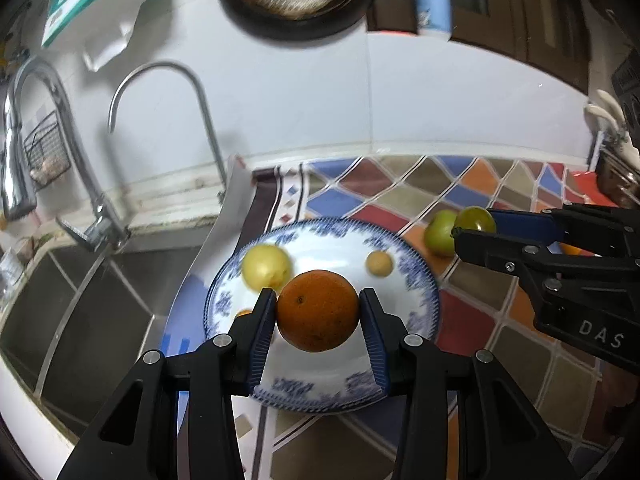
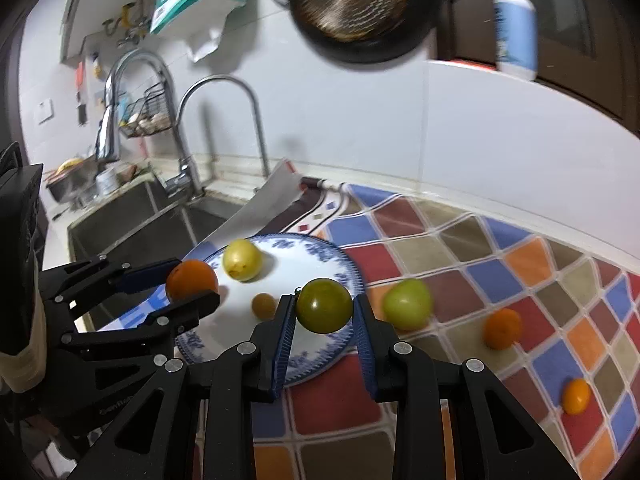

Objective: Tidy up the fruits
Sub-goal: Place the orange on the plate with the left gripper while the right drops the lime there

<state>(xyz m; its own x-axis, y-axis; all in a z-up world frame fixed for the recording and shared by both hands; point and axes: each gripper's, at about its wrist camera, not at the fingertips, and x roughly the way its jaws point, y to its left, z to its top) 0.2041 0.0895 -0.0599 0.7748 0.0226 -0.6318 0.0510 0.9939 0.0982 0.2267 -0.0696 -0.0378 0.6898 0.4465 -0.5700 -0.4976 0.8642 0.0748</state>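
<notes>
Orange (image 1: 318,311) fruit sat clamped between the blue pads of the left hand-held gripper (image 1: 319,312), its jaws closed against both sides of the skin, held above the blue-and-white plate (image 1: 420,280). Beyond its left finger lay a yellow fruit (image 1: 267,266) on the plate, and beyond its right finger a small tan fruit (image 1: 379,263). To the right, the right hand-held gripper (image 2: 324,311) was closed on a dark green fruit (image 2: 324,310), gripped at both sides over the plate's near rim. Just right of that gripper a pale green fruit (image 2: 407,303) rested on the chequered cloth (image 2: 500,248) covering the worktop, farther right a small orange fruit (image 2: 502,328), and nearest the right edge a smaller orange-yellow one (image 2: 576,395). Far left of both grippers was the sink (image 2: 132,220)
</notes>
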